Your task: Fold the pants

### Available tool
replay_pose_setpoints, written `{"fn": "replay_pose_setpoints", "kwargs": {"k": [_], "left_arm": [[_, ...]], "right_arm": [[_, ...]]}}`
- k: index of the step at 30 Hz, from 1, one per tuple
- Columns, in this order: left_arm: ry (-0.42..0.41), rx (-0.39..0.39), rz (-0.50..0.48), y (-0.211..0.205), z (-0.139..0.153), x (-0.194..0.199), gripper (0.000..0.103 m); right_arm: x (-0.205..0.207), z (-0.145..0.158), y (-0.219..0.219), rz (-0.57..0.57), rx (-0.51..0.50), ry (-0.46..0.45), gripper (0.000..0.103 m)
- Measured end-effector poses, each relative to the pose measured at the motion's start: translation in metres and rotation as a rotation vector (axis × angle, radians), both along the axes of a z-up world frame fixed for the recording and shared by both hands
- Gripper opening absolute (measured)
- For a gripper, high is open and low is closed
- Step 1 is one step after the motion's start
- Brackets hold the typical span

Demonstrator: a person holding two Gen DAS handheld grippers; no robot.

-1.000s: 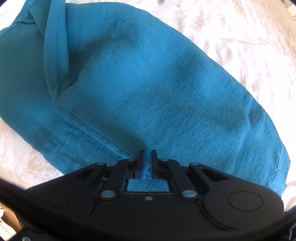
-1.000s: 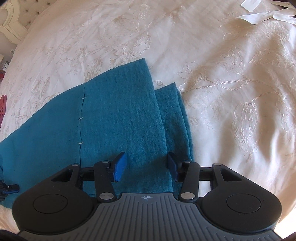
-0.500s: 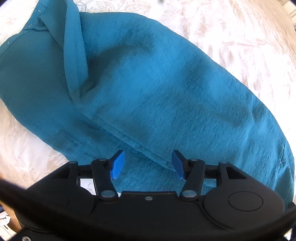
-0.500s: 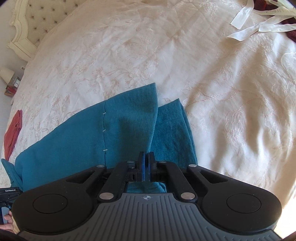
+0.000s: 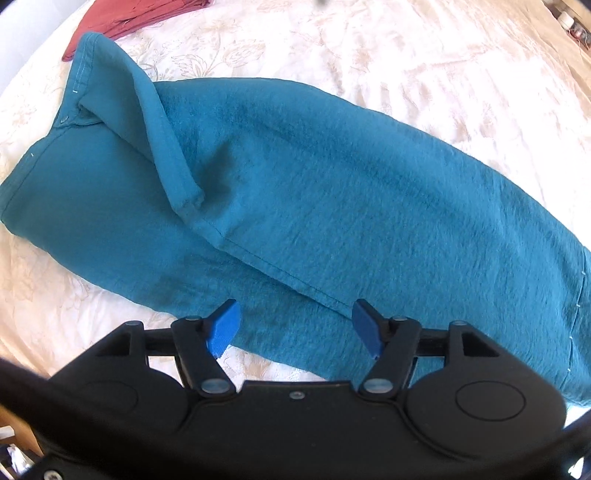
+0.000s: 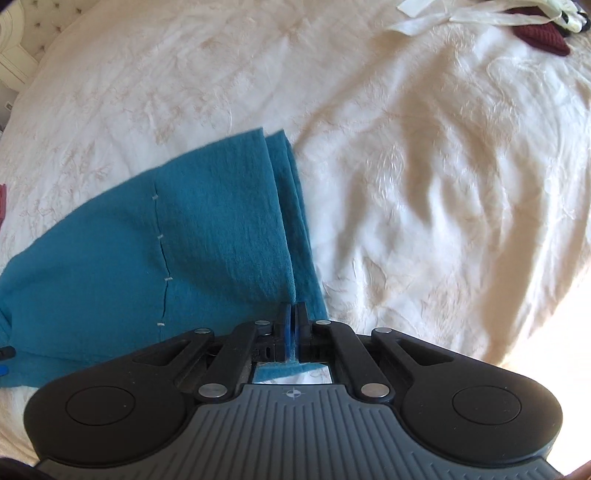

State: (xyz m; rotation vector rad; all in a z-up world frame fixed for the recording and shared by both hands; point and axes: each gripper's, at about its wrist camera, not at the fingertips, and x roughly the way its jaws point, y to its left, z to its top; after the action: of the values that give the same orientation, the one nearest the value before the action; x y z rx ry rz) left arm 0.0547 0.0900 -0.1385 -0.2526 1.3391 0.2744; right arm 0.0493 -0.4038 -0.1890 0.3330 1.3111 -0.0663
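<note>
**threadhead:** Pants [image 5: 332,192] first, left wrist view: teal, lying flat on the cream bedspread [image 5: 424,55], already doubled leg over leg. Long axis runs diagonally, waistband end up at the upper left near a reddish garment [image 5: 122,18], hem end heading off to the lower right. One flap of the waistband [image 5: 155,129] is flipped over on itself. The left gripper [image 5: 295,330] hangs over the near edge with its blue pads spread and still opening, nothing between them, fabric only underneath.

**foldnoob:** So that hand's not holding anything. What about the other camera?

**threadhead:** Right wrist view shows the hem end. The two leg hems [image 6: 273,177] sit stacked, slightly offset, pointing away from the camera toward bare bedspread. The right gripper [image 6: 293,325] has its pads pressed together, pinching the near edge of the leg fabric, which you can see caught between them.

**foldnoob:** What goes wrong from here?

**threadhead:** My guess: only one hand has a bite. If the hem end gets carried toward the waist now, the pinch might hold just the top layer, so the lower leg lags and the offset gets worse. And that flipped waistband flap would get buried as a lump if it's not flattened first.
</note>
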Motion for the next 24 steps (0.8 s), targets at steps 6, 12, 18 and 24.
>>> {"fn": "replay_pose_setpoints", "kwargs": {"k": [6, 12, 18, 24], "left_arm": [[0.003, 0.000, 0.025, 0.004, 0.000, -0.011, 0.070], [0.023, 0.045, 0.064, 0.015, -0.003, -0.014, 0.070], [-0.008, 0.133, 0.108, 0.043, 0.017, -0.023, 0.072], [-0.020, 0.186, 0.147, 0.083, 0.025, -0.030, 0.073]], "right_arm": [[-0.006, -0.012, 0.006, 0.028, -0.059, 0.038, 0.002], [0.000, 0.001, 0.011, 0.025, -0.152, -0.005, 0.005], [0.003, 0.037, 0.041, 0.028, -0.059, -0.142, 0.007], [0.016, 0.045, 0.114, 0.167, 0.065, -0.165, 0.019]]}}
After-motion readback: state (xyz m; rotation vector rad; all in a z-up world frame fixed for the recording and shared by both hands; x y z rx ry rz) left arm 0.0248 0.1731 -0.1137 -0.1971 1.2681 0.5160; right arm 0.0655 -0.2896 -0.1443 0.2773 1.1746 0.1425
